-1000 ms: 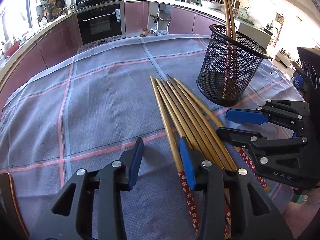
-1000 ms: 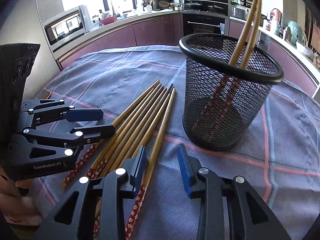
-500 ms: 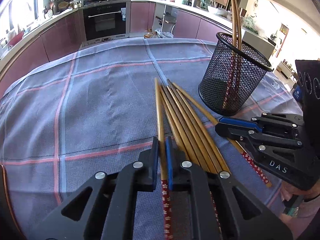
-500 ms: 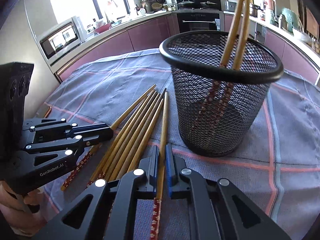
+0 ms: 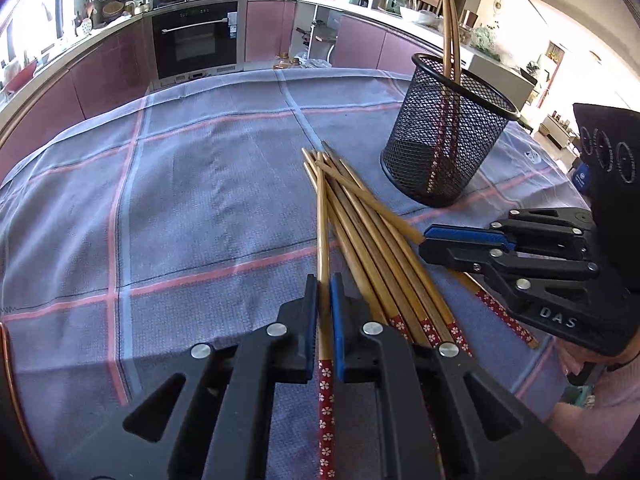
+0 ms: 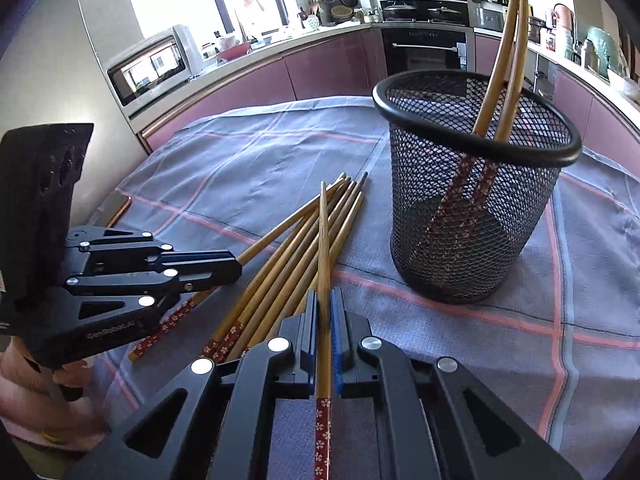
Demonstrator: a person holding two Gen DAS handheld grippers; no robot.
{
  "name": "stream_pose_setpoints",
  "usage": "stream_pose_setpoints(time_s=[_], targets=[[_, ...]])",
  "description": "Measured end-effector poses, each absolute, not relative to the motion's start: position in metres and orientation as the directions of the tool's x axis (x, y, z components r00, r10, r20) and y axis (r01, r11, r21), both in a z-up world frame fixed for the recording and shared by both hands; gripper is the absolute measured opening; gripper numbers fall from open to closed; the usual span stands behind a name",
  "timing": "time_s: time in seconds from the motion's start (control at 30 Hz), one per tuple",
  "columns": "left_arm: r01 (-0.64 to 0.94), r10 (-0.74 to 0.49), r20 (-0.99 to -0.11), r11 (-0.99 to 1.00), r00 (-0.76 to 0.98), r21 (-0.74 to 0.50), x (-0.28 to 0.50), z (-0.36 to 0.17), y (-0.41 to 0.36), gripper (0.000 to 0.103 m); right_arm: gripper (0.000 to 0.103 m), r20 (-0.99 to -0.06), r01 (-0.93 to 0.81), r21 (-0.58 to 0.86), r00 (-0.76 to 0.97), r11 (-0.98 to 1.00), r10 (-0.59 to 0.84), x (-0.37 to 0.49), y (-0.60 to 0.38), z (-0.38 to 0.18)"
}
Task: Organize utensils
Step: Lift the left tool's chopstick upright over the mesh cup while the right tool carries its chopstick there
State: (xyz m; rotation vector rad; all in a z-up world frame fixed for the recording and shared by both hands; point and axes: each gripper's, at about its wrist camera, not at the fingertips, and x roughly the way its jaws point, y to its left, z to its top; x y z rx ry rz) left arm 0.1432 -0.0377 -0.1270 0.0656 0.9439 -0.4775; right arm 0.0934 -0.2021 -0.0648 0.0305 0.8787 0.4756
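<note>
**Both tools grip a chopstick**

The left tool [image 5: 324,284] pinches one chopstick [image 5: 322,216]; the right tool [image 6: 324,300] pinches another chopstick [image 6: 323,240]. The loose pile [image 6: 280,256] lies on the table [image 5: 180,200] beside the mesh cup [image 6: 472,208], its patterned ends partly hidden behind the tools.

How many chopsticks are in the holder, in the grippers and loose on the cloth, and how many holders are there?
Chopsticks standing in the mesh holder: 2
Chopstick clamped in the left gripper: 1
Chopstick clamped in the right gripper: 1
Loose chopsticks on the cloth: about 5, as they overlap
Mesh holder: 1
Total: about 9 chopsticks plus 1 holder, 10 things
</note>
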Motion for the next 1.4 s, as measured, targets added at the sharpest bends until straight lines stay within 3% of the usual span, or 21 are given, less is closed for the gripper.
stream_pose_setpoints(time_s=[0.13,0.23,0.37,0.47,0.63,1.4], targets=[[0.443,-0.360,-0.799,0.887,0.482,-0.133,0.146,-0.129,-0.041,0.009,0.008,-0.744,-0.389,0.198,0.538,0.900,0.396,0.096,-0.199,-0.068],[0.471,-0.381,-0.796,0.871,0.470,-0.139,0.150,-0.130,-0.044,0.018,0.008,-0.746,-0.394,0.184,0.541,0.900,0.389,0.098,-0.197,-0.068],[0.475,-0.376,-0.800,0.870,0.468,-0.130,0.157,-0.130,-0.047,0.016,0.006,-0.739,-0.396,0.194,0.543,0.898,0.399,0.099,-0.198,-0.069],[0.462,-0.352,-0.804,0.880,0.480,-0.110,0.158,-0.129,-0.048,0.008,0.006,-0.721,-0.400,0.196,0.560,0.895,0.409,0.095,-0.202,-0.064],[0.473,-0.389,-0.779,0.871,0.492,-0.136,0.152,-0.118,-0.045,0.008,0.006,-0.670,-0.417,0.206,0.599,0.885,0.438,0.082,-0.210,-0.045],[0.588,-0.625,-0.500,0.768,0.600,-0.255,0.126,0.014,-0.035,0.007,0.006,-0.407,-0.404,0.218,0.789,0.888,0.459,0.055,-0.271,0.045]])
